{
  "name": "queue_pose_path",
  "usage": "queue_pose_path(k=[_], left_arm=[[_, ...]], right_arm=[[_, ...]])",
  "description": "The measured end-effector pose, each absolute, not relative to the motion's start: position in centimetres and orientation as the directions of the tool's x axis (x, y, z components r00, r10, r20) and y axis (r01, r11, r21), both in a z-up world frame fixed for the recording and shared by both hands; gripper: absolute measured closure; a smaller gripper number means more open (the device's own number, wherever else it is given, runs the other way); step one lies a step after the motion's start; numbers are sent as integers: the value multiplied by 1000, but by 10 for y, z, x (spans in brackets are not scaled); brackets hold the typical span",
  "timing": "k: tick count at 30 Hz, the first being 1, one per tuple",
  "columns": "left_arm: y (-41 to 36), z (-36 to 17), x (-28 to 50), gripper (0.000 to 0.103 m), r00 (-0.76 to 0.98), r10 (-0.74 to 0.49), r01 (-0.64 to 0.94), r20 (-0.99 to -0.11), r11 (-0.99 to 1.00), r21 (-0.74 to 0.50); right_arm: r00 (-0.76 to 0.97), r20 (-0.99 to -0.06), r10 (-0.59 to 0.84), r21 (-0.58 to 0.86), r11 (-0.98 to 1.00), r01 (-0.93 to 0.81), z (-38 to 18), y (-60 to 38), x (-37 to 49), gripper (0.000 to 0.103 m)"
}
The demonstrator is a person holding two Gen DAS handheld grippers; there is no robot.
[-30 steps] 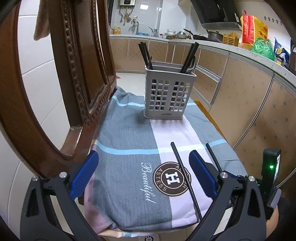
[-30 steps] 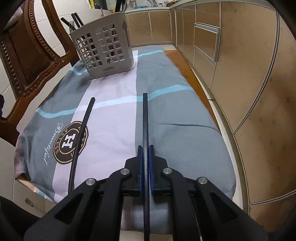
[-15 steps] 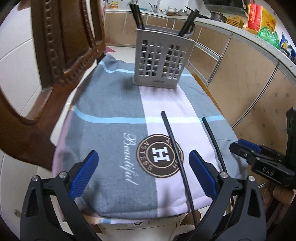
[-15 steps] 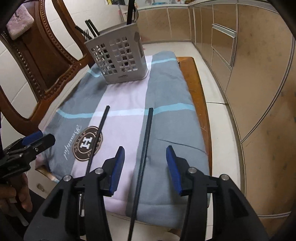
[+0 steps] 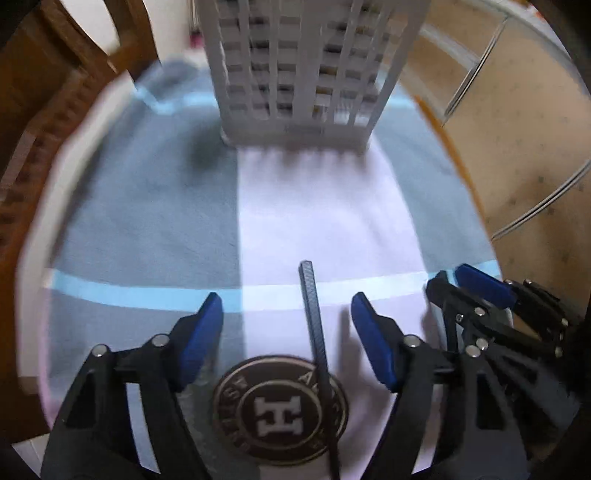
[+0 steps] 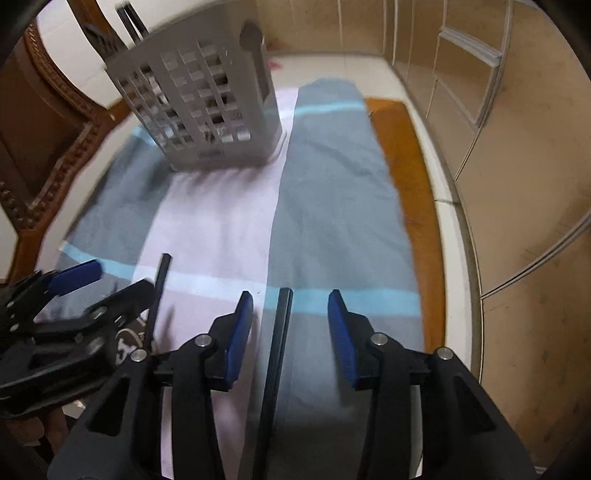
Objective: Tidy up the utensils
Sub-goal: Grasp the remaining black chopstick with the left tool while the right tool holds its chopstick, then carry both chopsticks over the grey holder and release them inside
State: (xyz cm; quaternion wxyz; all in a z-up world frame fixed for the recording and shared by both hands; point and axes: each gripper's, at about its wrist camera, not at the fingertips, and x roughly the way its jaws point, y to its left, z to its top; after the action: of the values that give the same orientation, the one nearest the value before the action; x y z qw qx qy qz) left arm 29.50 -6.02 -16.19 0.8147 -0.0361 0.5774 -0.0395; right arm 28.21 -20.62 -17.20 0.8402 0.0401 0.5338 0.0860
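Two black chopsticks lie on a grey-and-pink striped cloth (image 5: 147, 221). One chopstick (image 5: 314, 325) runs between the blue pads of my left gripper (image 5: 286, 299), whose jaws are closing without touching it. The other chopstick (image 6: 279, 332) lies between the pads of my right gripper (image 6: 290, 297), which are also closing and stand clear of it. A grey slotted utensil basket (image 5: 306, 74) (image 6: 207, 110) stands upright at the cloth's far end with dark chopsticks (image 6: 129, 18) in it. Each gripper shows in the other's view: the right gripper (image 5: 454, 277) and the left gripper (image 6: 122, 277).
A carved wooden chair back (image 6: 55, 110) rises along the left. Beige kitchen cabinets (image 6: 517, 147) curve along the right. The brown wooden seat edge (image 6: 406, 166) shows beyond the cloth's right side. A round "H" logo (image 5: 280, 410) marks the cloth's near end.
My right gripper let go of its chopstick, which now lies on the cloth, then narrowed again. Both grippers tipped down and moved toward the basket. The left jaws have narrowed around their chopstick.
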Motion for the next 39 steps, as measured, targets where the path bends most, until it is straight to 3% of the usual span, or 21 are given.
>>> queue_pose_path(k=[2, 4, 6, 13, 19, 25, 31, 39], left_arm=[[-65, -165, 299, 38, 329, -63, 42, -942, 998, -52], [-67, -167, 302, 50, 334, -61, 49, -941, 998, -48], [-68, -166, 305, 92, 341, -53, 69, -939, 997, -31], [-27, -146, 293, 95, 382, -192, 83, -904, 981, -173], [9, -49, 223, 96, 596, -262, 163, -759, 965, -205], [27, 40, 156, 96, 742, -323, 247, -587, 946, -209], [27, 113, 179, 96, 835, -316, 251, -450, 947, -200], [22, 210, 265, 96, 921, -236, 193, -311, 967, -164]], right_arm=[[416, -897, 147, 104, 987, -125, -173, -201, 286, 80], [403, -904, 142, 90, 985, -146, -173, -199, 290, 87], [398, -907, 139, 81, 984, -160, -173, -199, 291, 93], [492, -831, 260, 184, 963, -198, -137, -204, 266, 95], [655, -656, 374, 229, 926, -299, -45, -219, 196, 96], [750, -533, 392, 223, 920, -322, 19, -229, 162, 96], [841, -392, 373, 200, 927, -317, 90, -227, 178, 96], [933, -232, 276, 198, 952, -232, 178, -222, 262, 96]])
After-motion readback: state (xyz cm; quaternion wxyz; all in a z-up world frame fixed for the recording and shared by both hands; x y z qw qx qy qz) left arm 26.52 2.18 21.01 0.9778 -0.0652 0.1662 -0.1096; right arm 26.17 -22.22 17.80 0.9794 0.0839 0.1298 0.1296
